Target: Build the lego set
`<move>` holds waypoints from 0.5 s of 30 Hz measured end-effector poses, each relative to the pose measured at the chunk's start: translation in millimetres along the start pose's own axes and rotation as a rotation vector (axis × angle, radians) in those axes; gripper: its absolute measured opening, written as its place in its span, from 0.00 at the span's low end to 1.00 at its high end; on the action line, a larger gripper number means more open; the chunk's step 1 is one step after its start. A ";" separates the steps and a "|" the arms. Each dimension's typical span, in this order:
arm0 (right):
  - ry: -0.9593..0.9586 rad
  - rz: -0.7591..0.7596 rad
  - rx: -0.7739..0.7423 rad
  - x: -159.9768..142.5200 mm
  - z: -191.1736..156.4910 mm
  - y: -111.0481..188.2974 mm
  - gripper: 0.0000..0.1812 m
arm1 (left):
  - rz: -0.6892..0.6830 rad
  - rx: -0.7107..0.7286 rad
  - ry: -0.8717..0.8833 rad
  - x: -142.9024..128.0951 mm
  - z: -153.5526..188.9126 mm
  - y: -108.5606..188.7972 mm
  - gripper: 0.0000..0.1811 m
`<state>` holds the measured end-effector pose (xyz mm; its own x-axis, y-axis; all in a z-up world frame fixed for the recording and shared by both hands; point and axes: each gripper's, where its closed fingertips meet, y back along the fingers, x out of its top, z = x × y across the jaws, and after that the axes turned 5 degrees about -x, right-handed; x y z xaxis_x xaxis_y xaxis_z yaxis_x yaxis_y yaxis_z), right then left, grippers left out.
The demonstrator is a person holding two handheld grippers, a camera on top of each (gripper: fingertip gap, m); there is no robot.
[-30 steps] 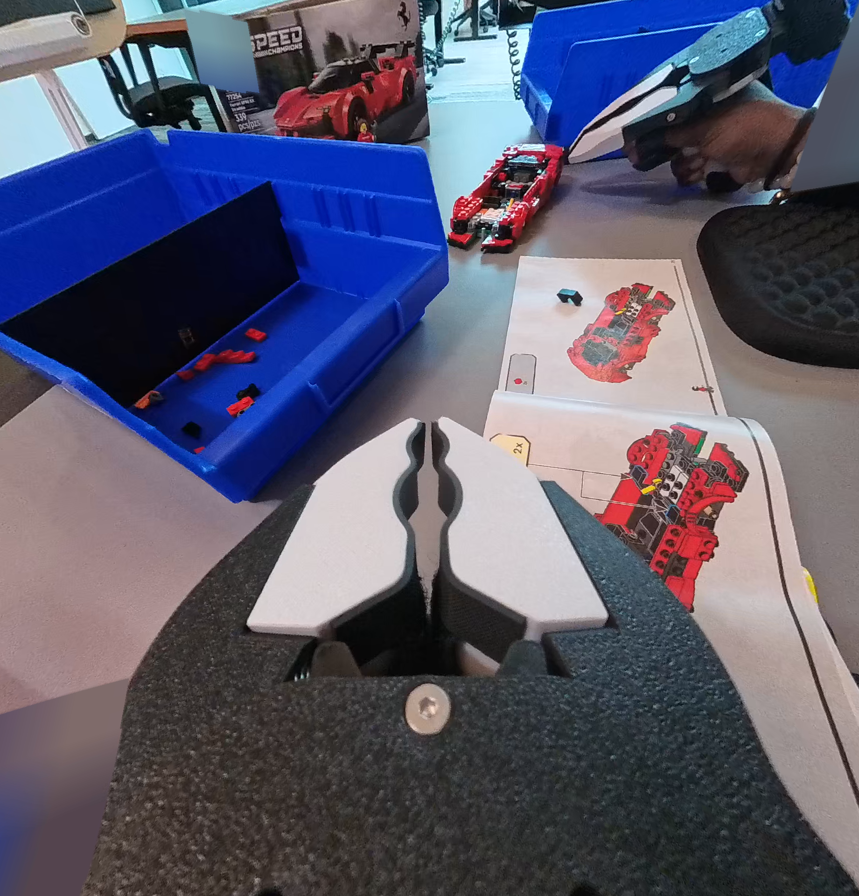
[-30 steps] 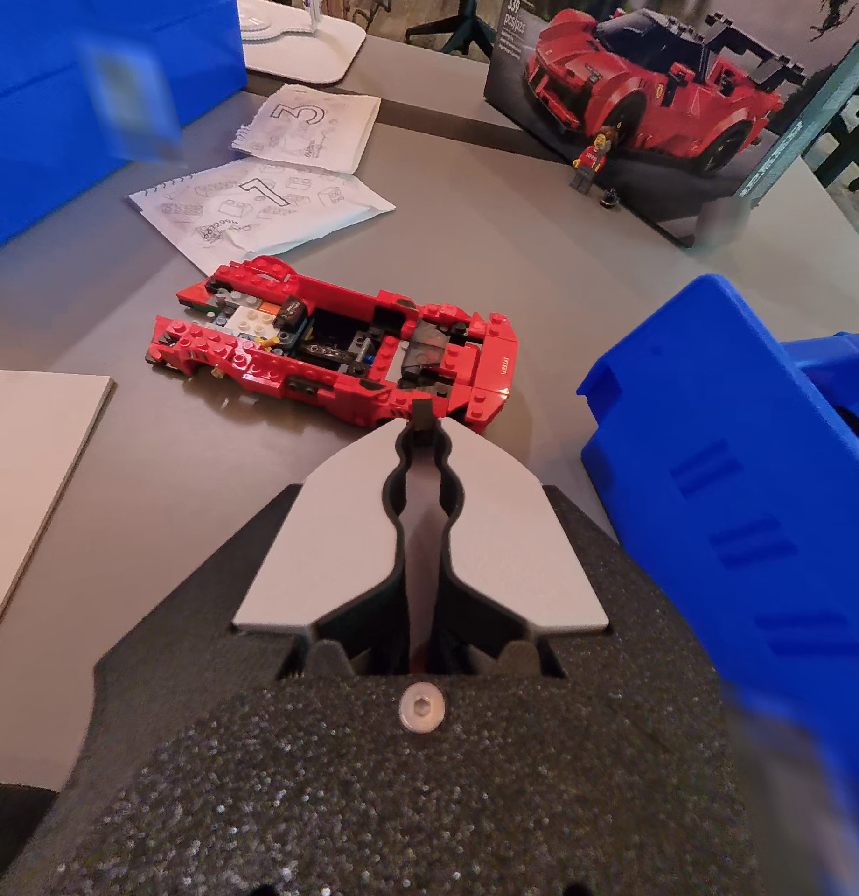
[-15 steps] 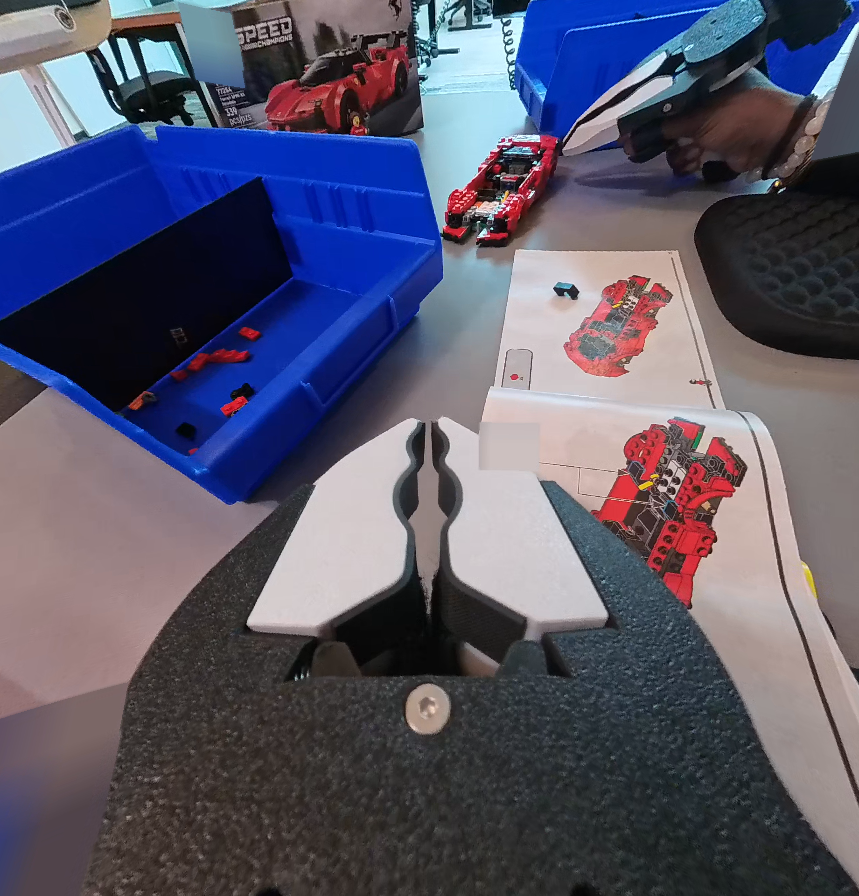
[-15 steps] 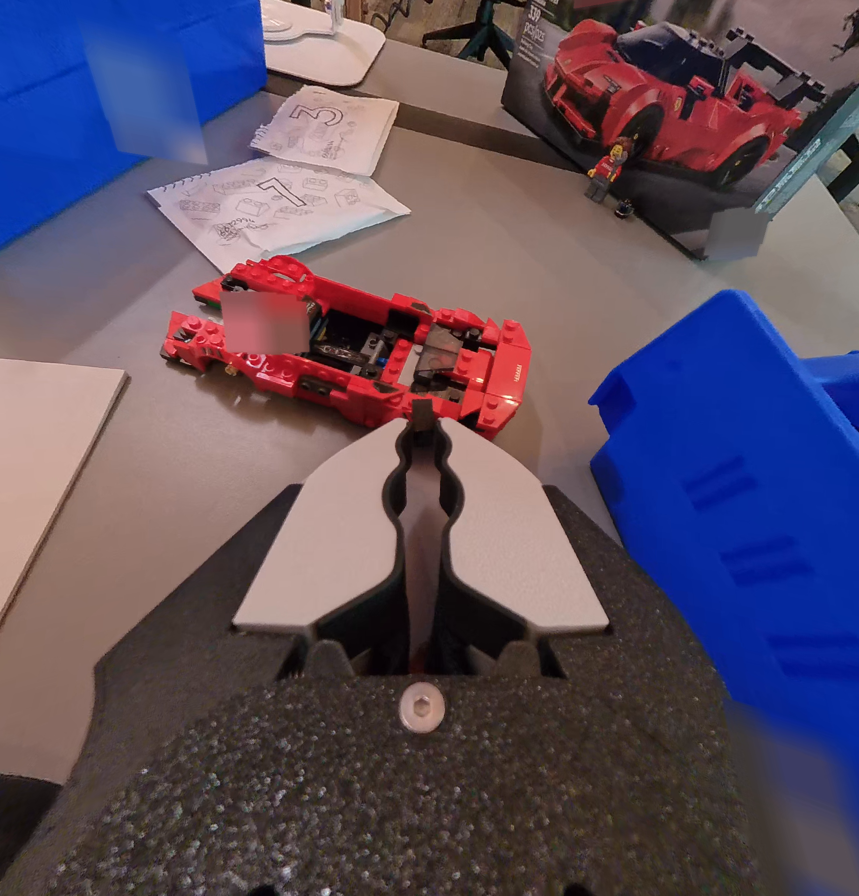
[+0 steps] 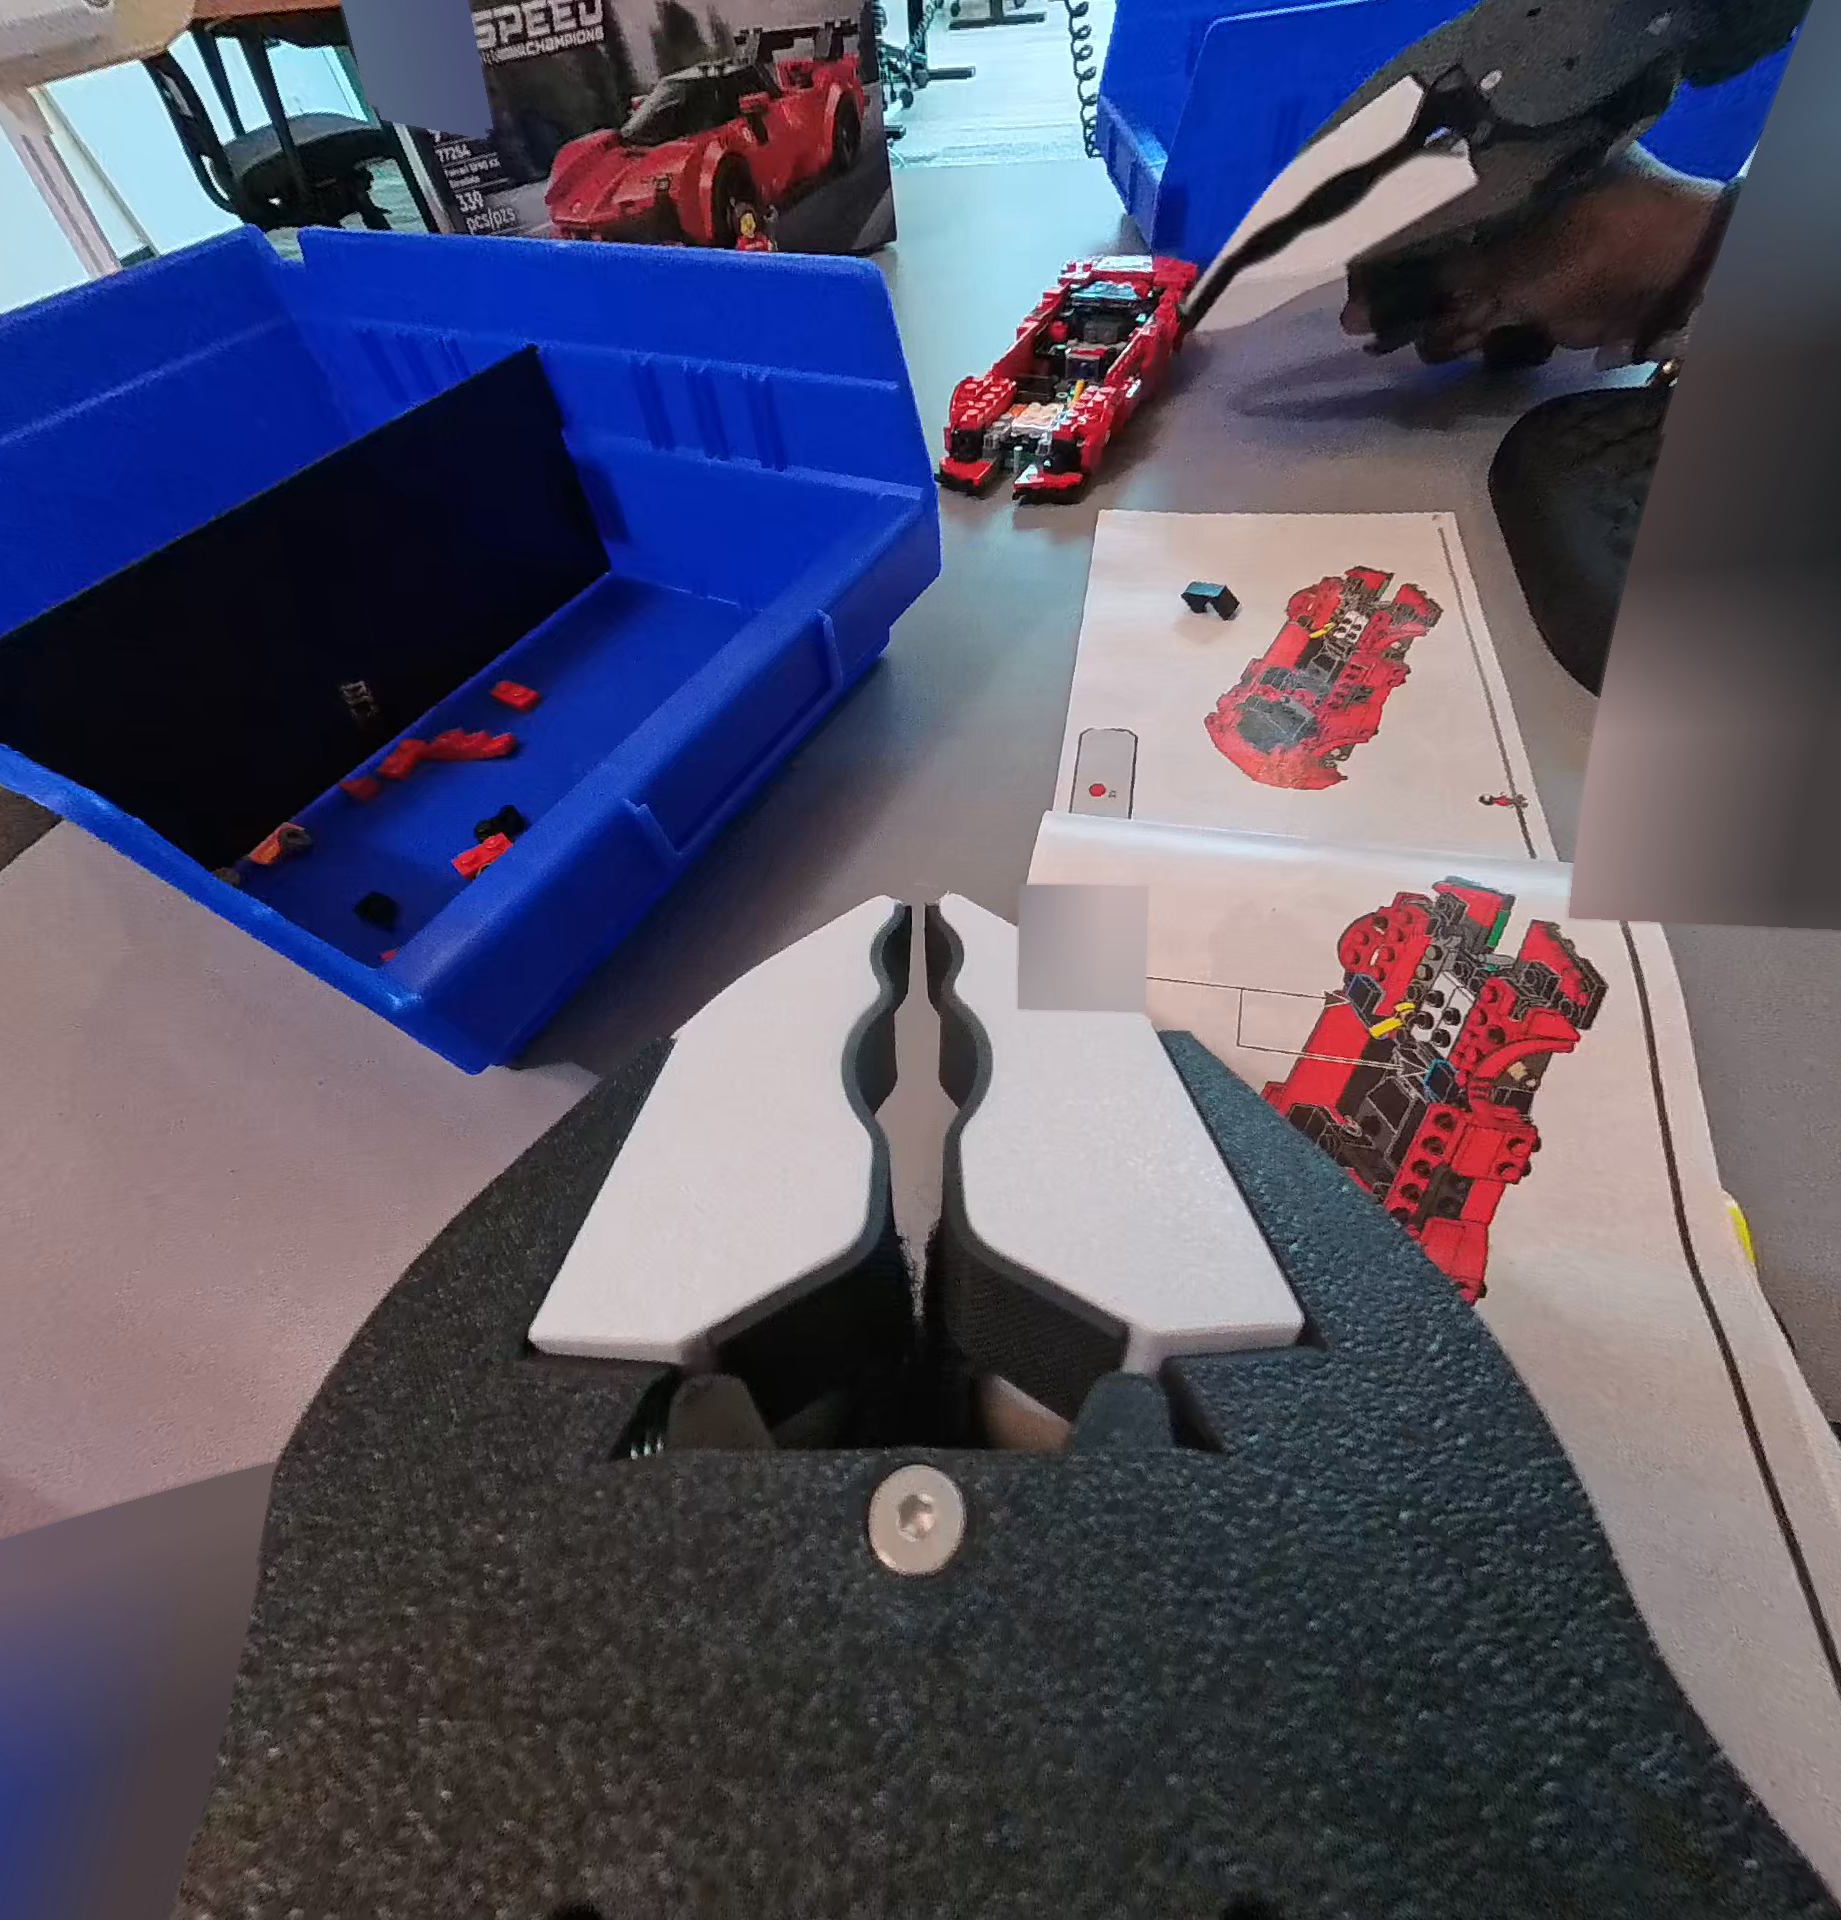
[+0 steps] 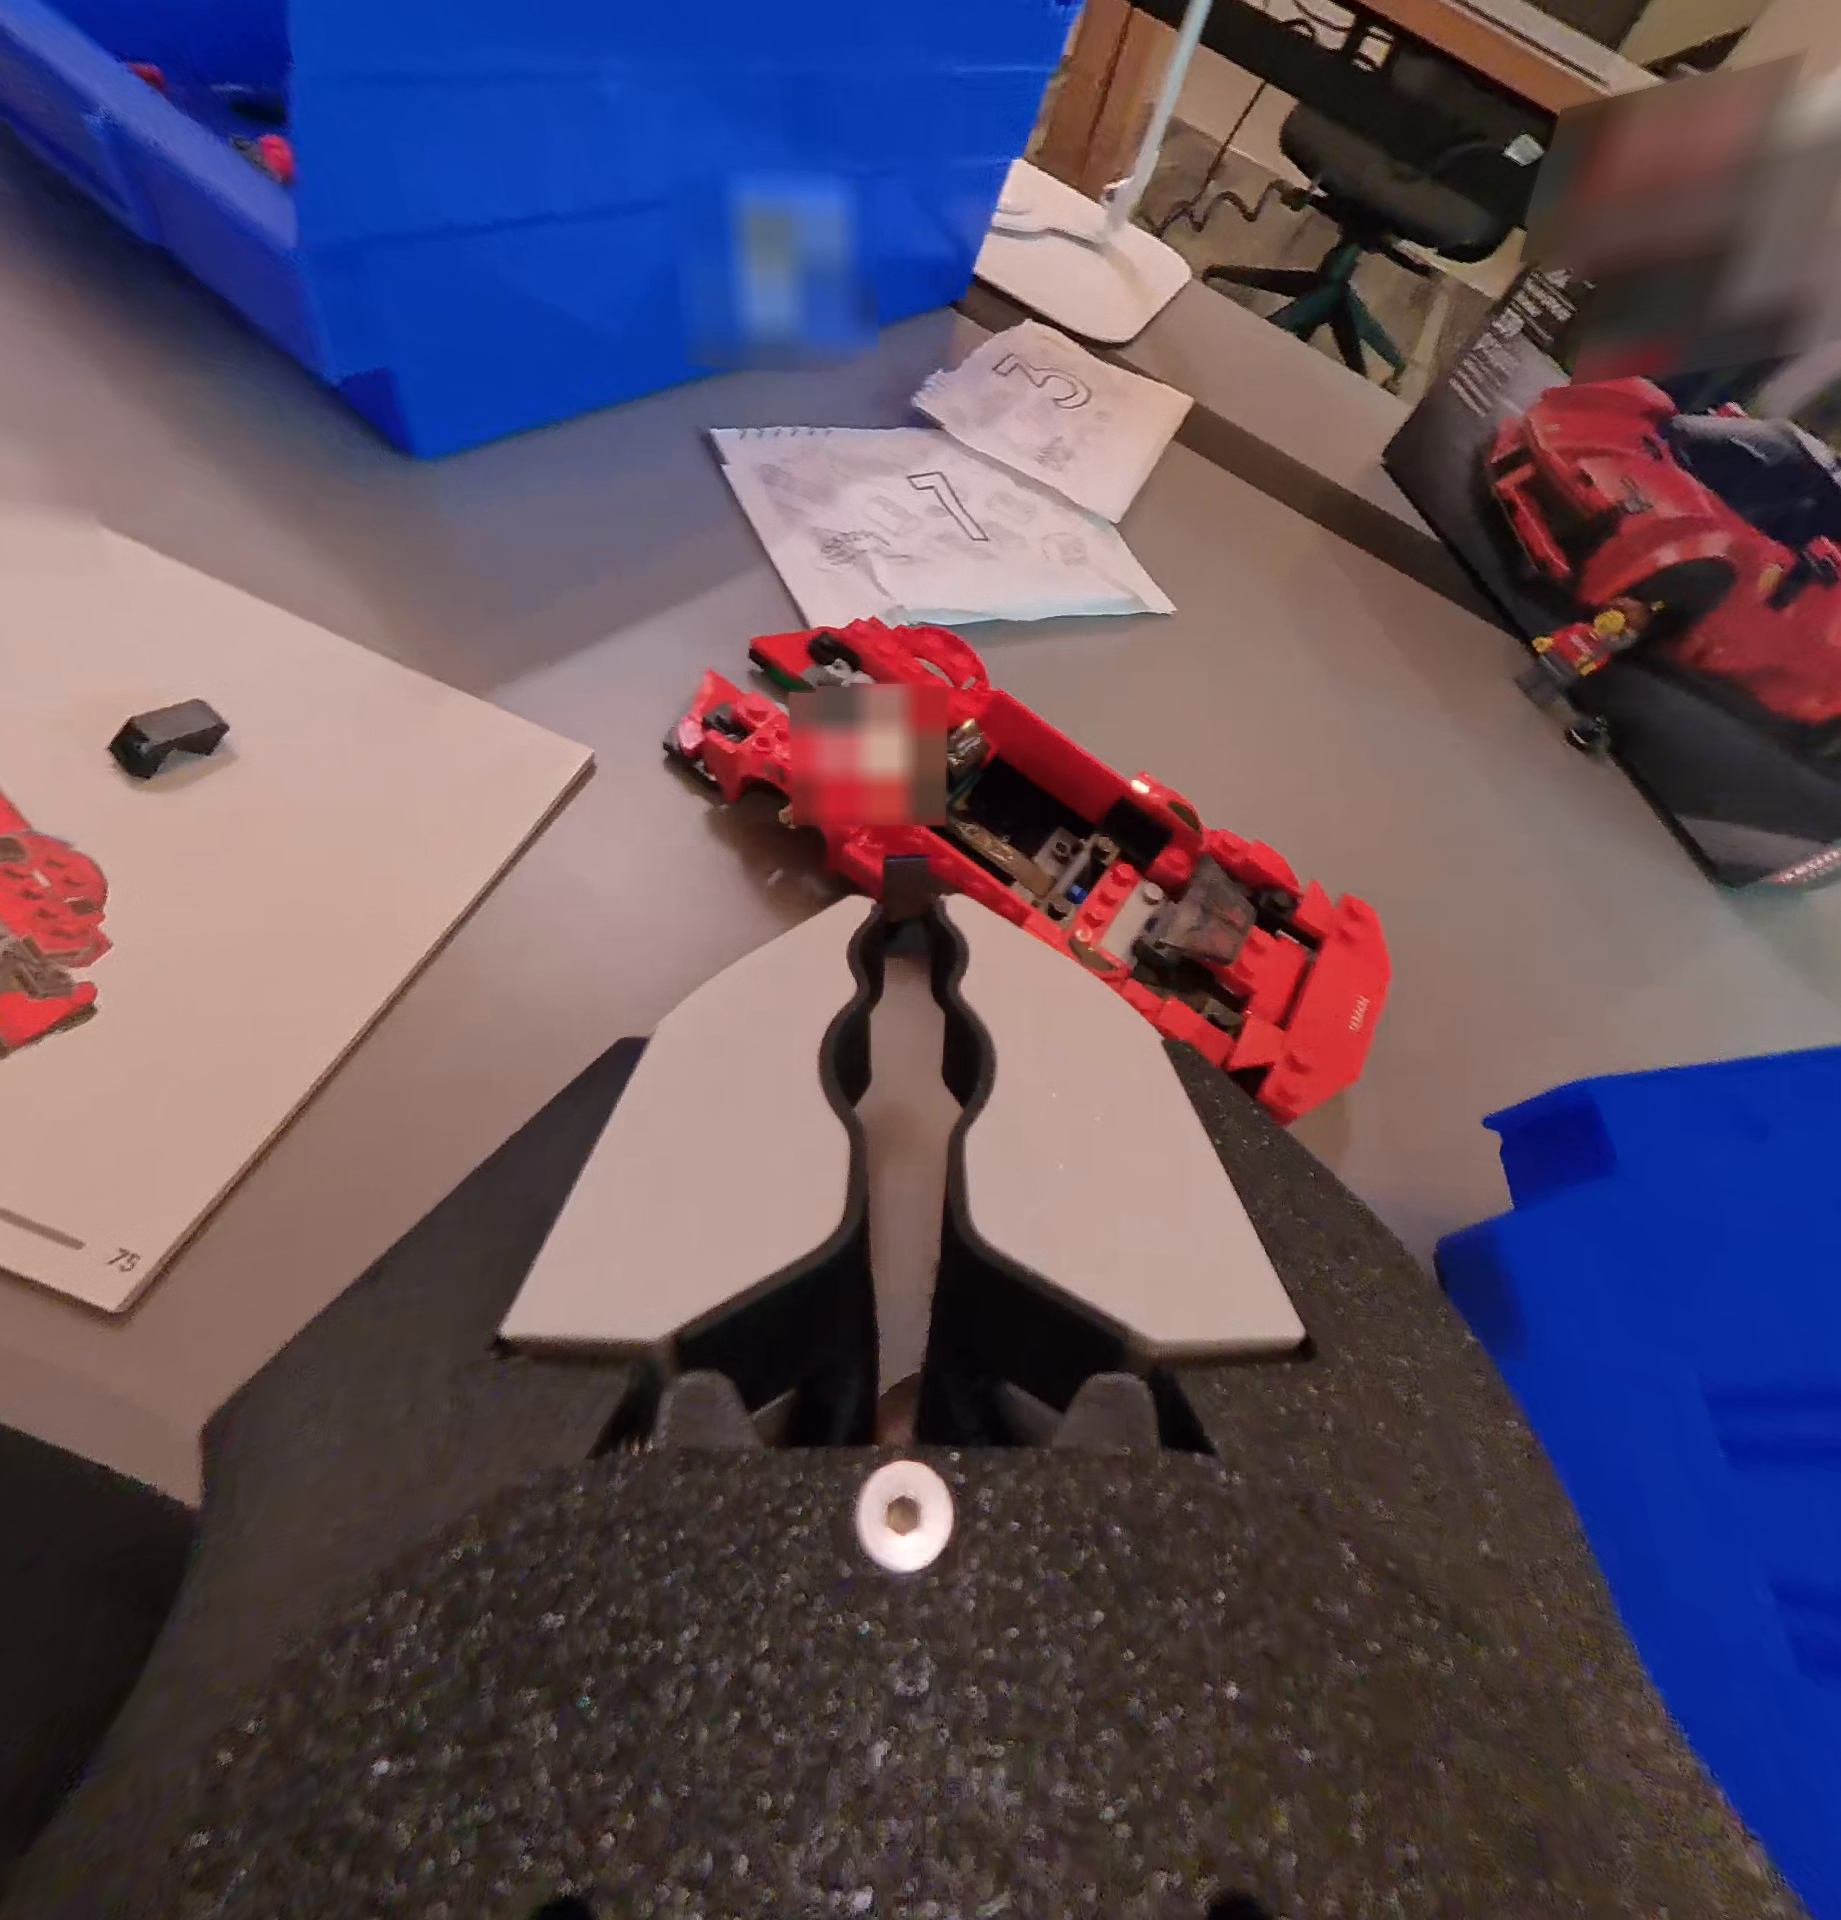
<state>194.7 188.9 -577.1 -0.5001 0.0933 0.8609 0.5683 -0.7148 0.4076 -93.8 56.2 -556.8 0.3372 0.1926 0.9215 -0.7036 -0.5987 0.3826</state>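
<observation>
A partly built red lego car lies on the grey table; it also shows in the left wrist view. My right gripper is shut on a small dark piece at its tips, held just above the car's near side. In the left wrist view my right gripper sits at the car's far end. My left gripper is shut and empty over the table, next to the open instruction booklet. A loose black piece lies on the booklet page.
A blue bin holding several small red and black pieces stands left of the booklet. The set's box stands behind it, with a minifigure in front. More blue bins and numbered paper bags lie beyond the car. It is some 30 cm from my right tips to the minifigure. My left wrist view looks at it from another angle.
My right gripper has swung left and in over the car, still holding the dark piece. My left gripper has shifted slightly, staying shut.
</observation>
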 end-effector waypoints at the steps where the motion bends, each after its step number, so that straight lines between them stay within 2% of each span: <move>1: 0.013 -0.002 0.009 -0.2 -2.2 -0.4 0.05 | 0.000 0.000 0.002 -0.3 -0.2 0.0 0.01; 15: 0.093 0.006 0.105 2.1 -22.7 -4.1 0.05 | -0.013 -0.003 0.015 -4.6 -1.4 -1.8 0.01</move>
<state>176.5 176.3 -583.9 -0.5521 0.0216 0.8335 0.6340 -0.6384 0.4365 -94.9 57.5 -561.6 0.3366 0.2119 0.9175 -0.7012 -0.5939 0.3944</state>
